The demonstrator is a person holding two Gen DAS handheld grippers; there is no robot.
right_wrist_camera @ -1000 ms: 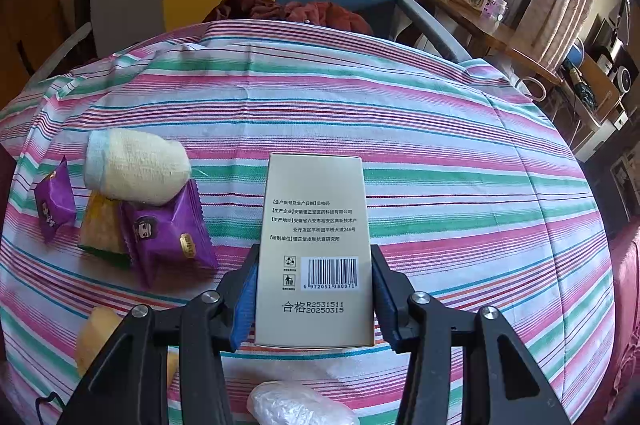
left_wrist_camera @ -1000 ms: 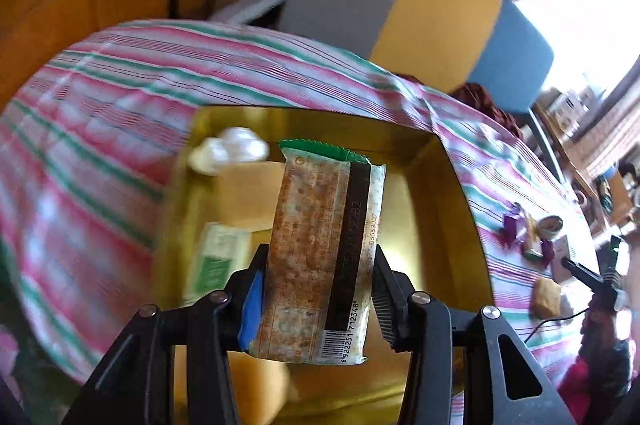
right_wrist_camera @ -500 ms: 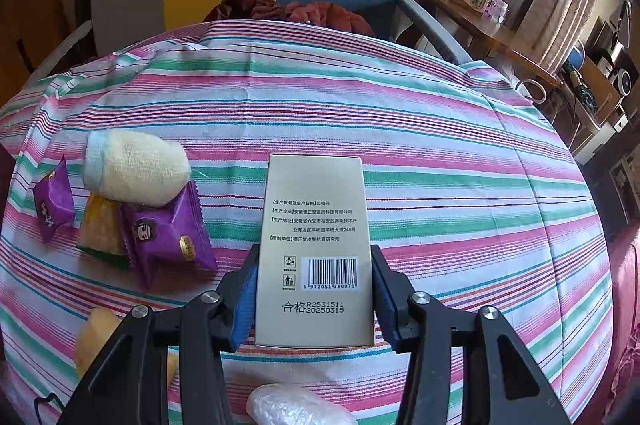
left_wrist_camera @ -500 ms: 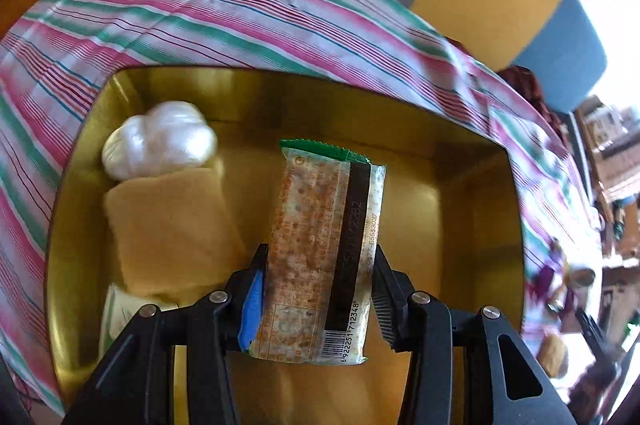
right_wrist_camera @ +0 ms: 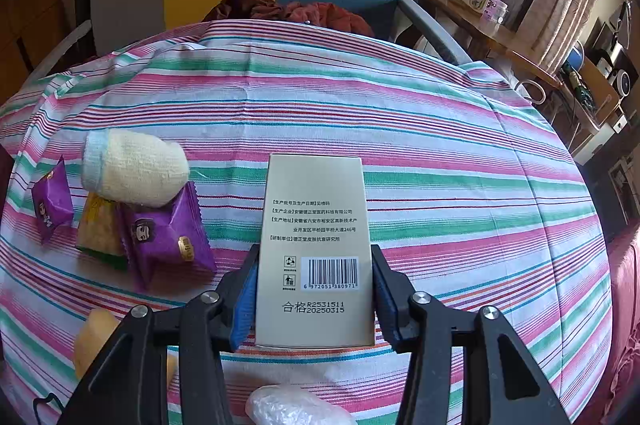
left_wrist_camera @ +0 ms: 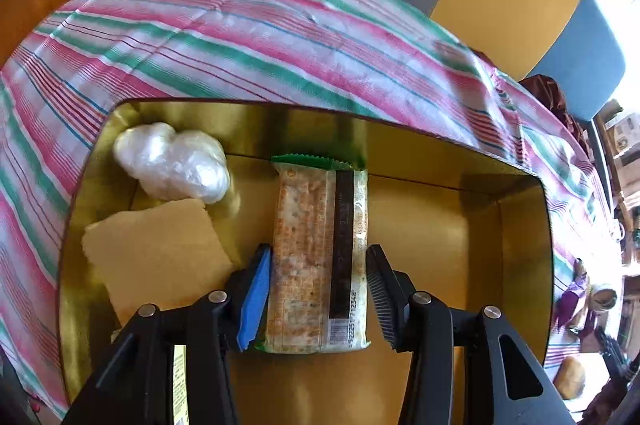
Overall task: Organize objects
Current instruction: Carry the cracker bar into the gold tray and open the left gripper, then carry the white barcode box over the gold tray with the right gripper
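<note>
Gold-lined rectangular tin (left_wrist_camera: 516, 237) now fills the left view: the green-edged cracker packet (left_wrist_camera: 318, 249), clenched by the left gripper (left_wrist_camera: 318, 295), has been lowered inside, ready for release, crumpled plastic bag (left_wrist_camera: 172, 163) at ten o'clock. A beige carton (right_wrist_camera: 316, 249) is gripped by the right gripper (right_wrist_camera: 314, 295).

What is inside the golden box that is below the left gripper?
Inside the golden box lie a white crumpled plastic bag and a tan flat sponge piece. The held cracker packet and the gripper arms cover part of its floor.
</note>
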